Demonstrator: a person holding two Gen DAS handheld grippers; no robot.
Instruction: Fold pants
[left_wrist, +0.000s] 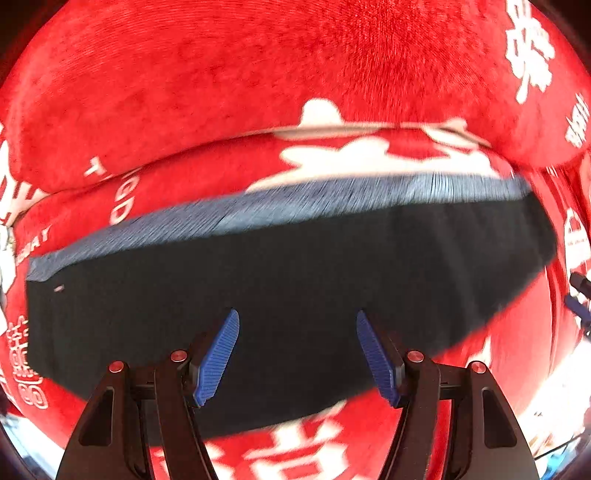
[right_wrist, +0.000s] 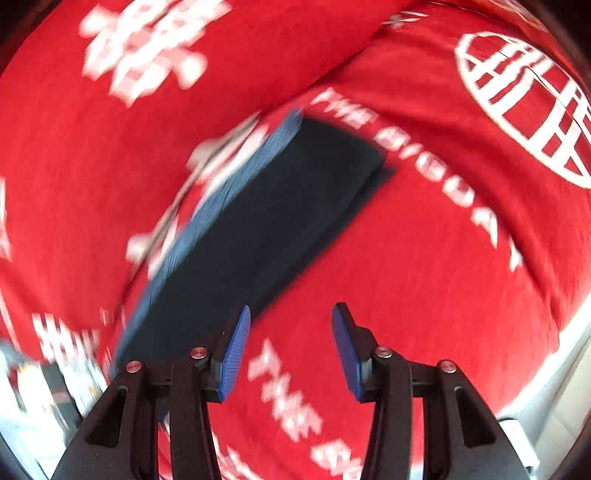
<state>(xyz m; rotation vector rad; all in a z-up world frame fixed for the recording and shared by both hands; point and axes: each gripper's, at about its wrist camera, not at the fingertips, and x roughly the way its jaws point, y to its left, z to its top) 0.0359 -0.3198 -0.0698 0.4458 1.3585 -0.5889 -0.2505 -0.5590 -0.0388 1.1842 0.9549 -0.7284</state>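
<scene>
Because the pants (left_wrist: 295, 277) are soft, light and floppy, I think a corner or the blue ribbed edge is best to pinch, and they look dark and folded flat on the red blanket (left_wrist: 221, 74), while the left gripper (left_wrist: 297, 356) and right gripper (right_wrist: 290, 352) both gape, holding nothing.

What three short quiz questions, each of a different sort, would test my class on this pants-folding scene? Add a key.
1. True or false: the left hand-held gripper is clamped on the pants.
2. What colour is the ribbed waistband? A) blue B) white C) green
3. Fill in: the folded pants lie on a ___ cloth with white print.

Key: 1 false, its pads stand apart above the fabric, holding nothing. 2 A. 3 red.
</scene>
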